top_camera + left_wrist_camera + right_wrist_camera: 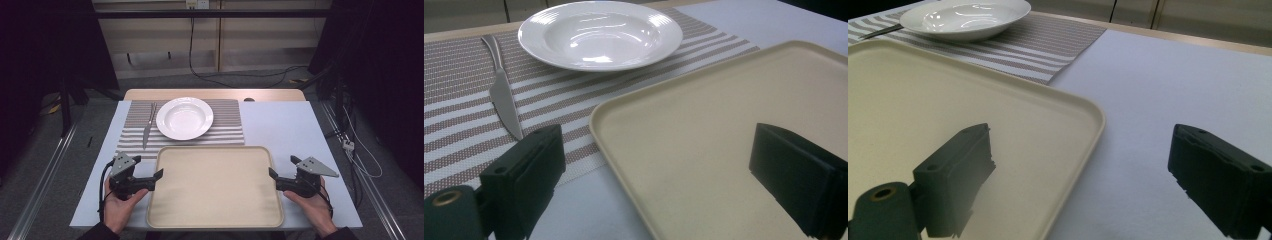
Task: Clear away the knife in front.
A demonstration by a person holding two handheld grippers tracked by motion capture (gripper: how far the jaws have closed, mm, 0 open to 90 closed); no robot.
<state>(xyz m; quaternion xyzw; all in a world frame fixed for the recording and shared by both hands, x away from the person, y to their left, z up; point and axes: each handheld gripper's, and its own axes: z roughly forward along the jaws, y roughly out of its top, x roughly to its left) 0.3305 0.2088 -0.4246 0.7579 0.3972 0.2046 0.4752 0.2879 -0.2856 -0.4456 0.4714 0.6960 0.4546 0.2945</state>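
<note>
High view: my left gripper (159, 174) and right gripper (272, 173) straddle the tray (215, 186) rim, jaws released. Next: clamp both edges evenly.

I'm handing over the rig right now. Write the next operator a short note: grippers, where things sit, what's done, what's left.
Left gripper: open, jaws straddling the left rim of the beige tray, not clamped.
Right gripper: open, jaws either side of the tray's right rim, not clamped.
Tray: flat on the table, nothing on it.
White deep plate and knife: on the striped placemat behind the tray, knife left of the plate.
Done: both grippers lined up at the tray's sides.
Left: probably close both on the rims.
</note>
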